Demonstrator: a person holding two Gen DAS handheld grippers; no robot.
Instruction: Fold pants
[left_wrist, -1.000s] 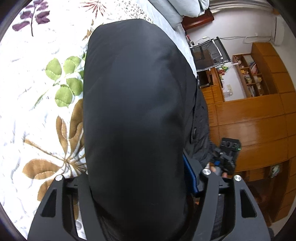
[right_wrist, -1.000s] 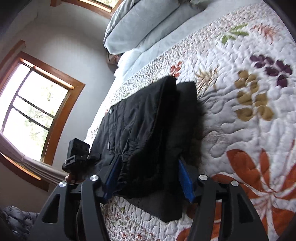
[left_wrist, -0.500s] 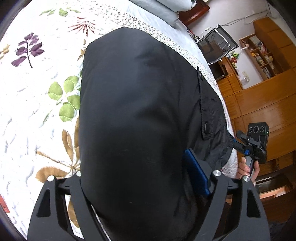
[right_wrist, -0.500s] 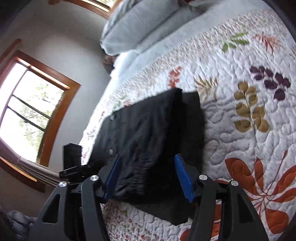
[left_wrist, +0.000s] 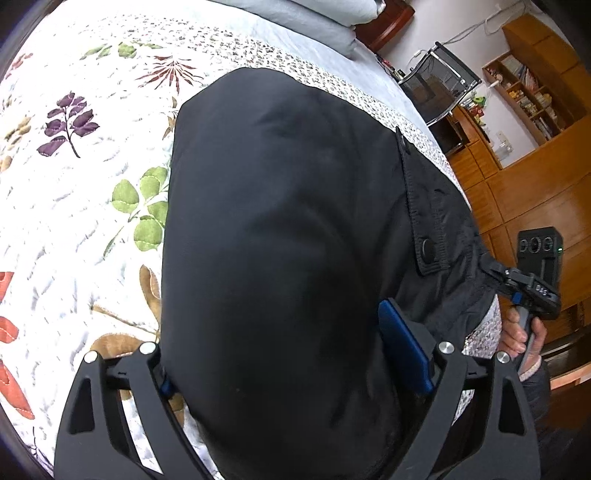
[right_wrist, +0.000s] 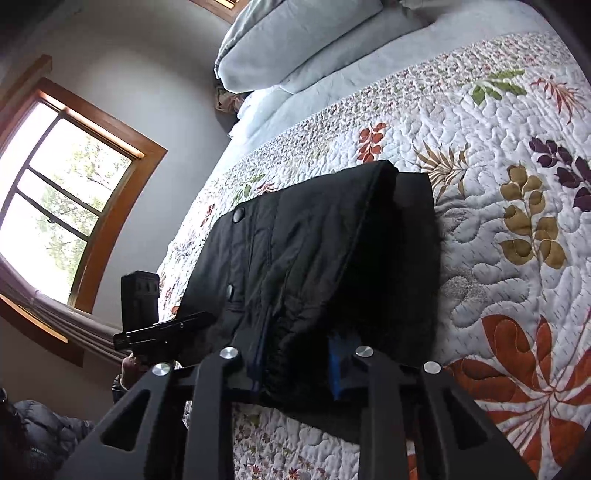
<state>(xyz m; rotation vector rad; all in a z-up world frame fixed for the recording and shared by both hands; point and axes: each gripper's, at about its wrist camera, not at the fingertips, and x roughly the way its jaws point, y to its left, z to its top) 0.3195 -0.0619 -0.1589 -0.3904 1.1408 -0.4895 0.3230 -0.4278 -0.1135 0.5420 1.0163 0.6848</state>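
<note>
Black pants (left_wrist: 280, 206) lie folded on a white floral quilt (left_wrist: 74, 206). My left gripper (left_wrist: 280, 350) straddles the near end of the bundle. Its jaws are opening, and the blue right pad (left_wrist: 402, 347) stands off the cloth. In the right wrist view the pants (right_wrist: 332, 240) show their buttoned waistband side. My right gripper (right_wrist: 297, 354) is closing its jaws, and its blue pads pinch the bunched near edge of the pants. Each gripper shows in the other's view: the right gripper (left_wrist: 528, 284) at the bed's edge in a hand, the left gripper (right_wrist: 162, 328) beside the pants.
Pale blue pillows (right_wrist: 303, 40) lie at the head of the bed. A wood-framed window (right_wrist: 62, 192) is on the wall to the left. Wooden cabinets (left_wrist: 535, 192), a bookshelf (left_wrist: 532, 88) and a black chair (left_wrist: 439, 88) stand beyond the bed's edge.
The left jaws have spread wide off the bundle, and that gripper has drawn back and up. The right jaws have narrowed onto the pants' near edge.
</note>
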